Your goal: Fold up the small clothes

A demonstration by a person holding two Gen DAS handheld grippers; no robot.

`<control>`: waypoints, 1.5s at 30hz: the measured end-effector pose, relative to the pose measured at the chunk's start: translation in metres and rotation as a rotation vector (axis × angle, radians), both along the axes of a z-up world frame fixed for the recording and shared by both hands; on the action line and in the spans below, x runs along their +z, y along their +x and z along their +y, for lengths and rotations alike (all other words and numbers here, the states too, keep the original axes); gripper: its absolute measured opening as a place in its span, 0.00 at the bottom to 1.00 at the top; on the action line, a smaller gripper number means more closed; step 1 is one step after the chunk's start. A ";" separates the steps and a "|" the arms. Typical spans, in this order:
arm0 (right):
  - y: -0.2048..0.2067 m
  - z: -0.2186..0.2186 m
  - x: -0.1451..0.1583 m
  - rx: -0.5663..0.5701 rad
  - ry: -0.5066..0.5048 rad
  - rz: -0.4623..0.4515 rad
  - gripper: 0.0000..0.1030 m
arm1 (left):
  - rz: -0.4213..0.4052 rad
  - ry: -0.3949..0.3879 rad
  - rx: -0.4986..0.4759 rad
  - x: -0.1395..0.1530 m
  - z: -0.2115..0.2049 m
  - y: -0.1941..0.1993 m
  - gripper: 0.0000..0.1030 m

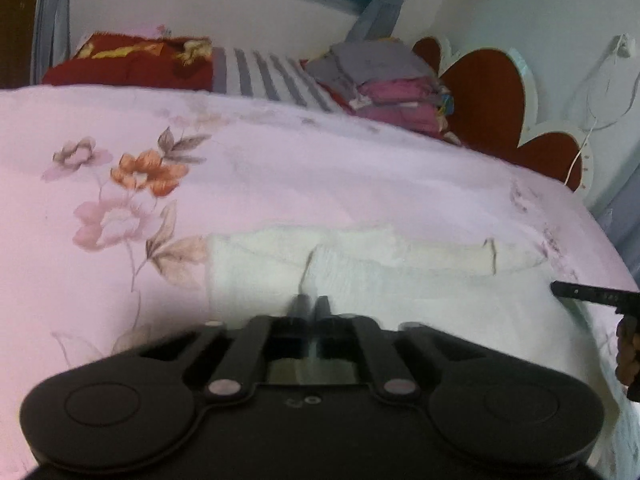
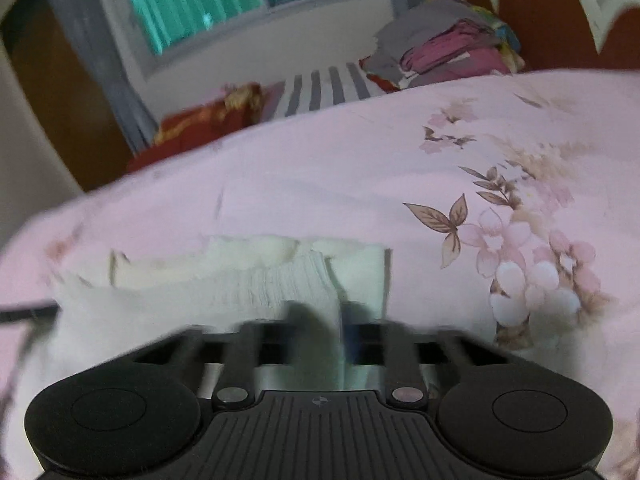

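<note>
Both views were smeared by blur, so the fingertips were hard to read. The left gripper (image 1: 311,305) had its fingers drawn almost together over the near edge of the white garment (image 1: 360,272), and whether cloth lay pinched between them could not be told. The right gripper (image 2: 324,312) was parted a little with a fold of the garment (image 2: 240,284) rising between its fingers; whether they pressed it could not be told. The garment lay flat just ahead of both grippers on the pink floral bedsheet (image 1: 280,168), its nearest part hidden under the gripper bodies. Beyond it the sheet ran open toward a pile of folded clothes (image 1: 384,84) near the red headboard (image 1: 480,92).
</note>
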State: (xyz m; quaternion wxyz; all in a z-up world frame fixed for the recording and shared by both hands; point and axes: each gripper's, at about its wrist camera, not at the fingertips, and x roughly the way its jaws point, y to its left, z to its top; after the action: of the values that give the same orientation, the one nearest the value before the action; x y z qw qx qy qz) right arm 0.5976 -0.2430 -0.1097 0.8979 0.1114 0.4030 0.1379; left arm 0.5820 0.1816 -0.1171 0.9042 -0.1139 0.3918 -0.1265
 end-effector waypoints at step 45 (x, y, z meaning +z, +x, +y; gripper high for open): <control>-0.067 0.114 -0.006 0.329 -0.182 -0.174 0.43 | -0.149 0.171 -0.132 -0.014 -0.122 -0.061 0.53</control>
State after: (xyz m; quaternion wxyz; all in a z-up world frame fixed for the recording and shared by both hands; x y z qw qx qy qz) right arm 0.5308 -0.1294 -0.1152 0.9011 -0.0496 0.3473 0.2549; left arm 0.5205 0.0597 -0.1309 0.9270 -0.0008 0.3394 -0.1599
